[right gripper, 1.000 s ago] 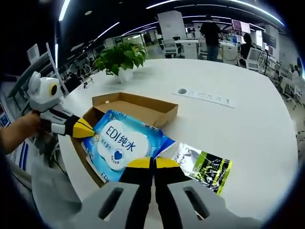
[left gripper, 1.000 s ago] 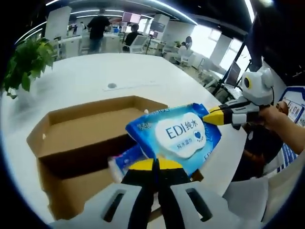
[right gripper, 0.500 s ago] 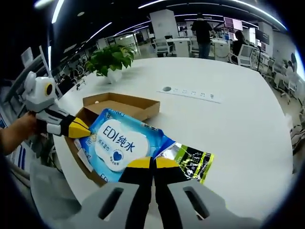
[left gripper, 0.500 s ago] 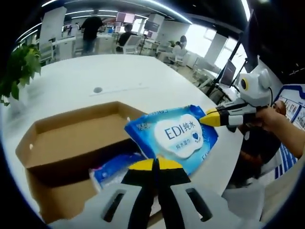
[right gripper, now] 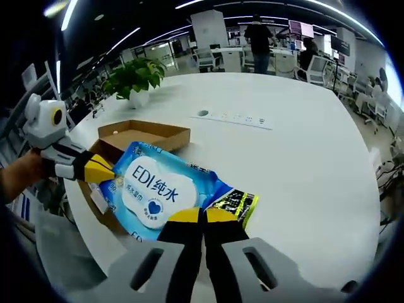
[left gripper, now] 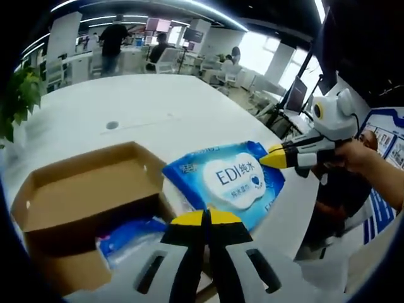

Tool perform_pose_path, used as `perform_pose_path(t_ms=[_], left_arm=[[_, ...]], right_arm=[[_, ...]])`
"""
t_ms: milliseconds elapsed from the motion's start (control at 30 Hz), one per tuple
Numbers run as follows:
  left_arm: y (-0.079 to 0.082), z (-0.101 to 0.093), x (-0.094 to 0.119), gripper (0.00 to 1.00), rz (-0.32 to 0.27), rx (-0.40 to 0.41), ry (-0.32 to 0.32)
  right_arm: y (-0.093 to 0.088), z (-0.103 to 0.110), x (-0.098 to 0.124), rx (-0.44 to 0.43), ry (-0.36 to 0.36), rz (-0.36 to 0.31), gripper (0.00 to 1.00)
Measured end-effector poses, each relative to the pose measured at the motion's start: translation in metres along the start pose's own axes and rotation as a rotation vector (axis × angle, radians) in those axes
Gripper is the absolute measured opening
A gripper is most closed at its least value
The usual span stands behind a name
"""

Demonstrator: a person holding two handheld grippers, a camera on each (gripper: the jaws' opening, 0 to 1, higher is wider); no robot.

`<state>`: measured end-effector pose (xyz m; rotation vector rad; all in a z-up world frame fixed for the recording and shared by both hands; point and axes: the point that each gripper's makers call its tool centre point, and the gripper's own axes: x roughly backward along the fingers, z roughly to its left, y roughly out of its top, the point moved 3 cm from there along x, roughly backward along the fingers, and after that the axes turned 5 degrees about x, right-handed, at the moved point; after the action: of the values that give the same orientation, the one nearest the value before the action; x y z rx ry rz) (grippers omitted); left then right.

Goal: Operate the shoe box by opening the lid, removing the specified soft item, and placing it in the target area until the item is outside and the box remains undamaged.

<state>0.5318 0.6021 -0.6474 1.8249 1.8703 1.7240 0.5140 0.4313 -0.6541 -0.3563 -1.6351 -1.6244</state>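
- The wipes pack (left gripper: 230,183), blue with a white label, hangs above the white table (right gripper: 303,145), beside the open cardboard box (left gripper: 82,189).
- The left gripper (left gripper: 206,218) and right gripper (right gripper: 202,216) each pinch an opposite edge of it, jaws clamped.
- Another blue pack (left gripper: 129,230), apparently, lies inside the box.
- A green-and-black packet (right gripper: 235,203) rests on the table.

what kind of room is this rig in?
Likely an open-plan office: a large white table, desks with monitors behind, people standing there, and a potted plant.
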Motion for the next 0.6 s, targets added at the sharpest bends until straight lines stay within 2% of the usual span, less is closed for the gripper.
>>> perform_pose_path(t_ms=[267, 600], left_arm=[[0.003, -0.006, -0.021, 0.00, 0.023, -0.017, -0.005], [-0.001, 0.000, -0.045, 0.00, 0.082, -0.050, 0.011]], right_arm=[[-0.009, -0.019, -0.005, -0.020, -0.021, 0.019, 0.00], [-0.019, -0.034, -0.025, -0.032, -0.026, 0.043, 0.00]])
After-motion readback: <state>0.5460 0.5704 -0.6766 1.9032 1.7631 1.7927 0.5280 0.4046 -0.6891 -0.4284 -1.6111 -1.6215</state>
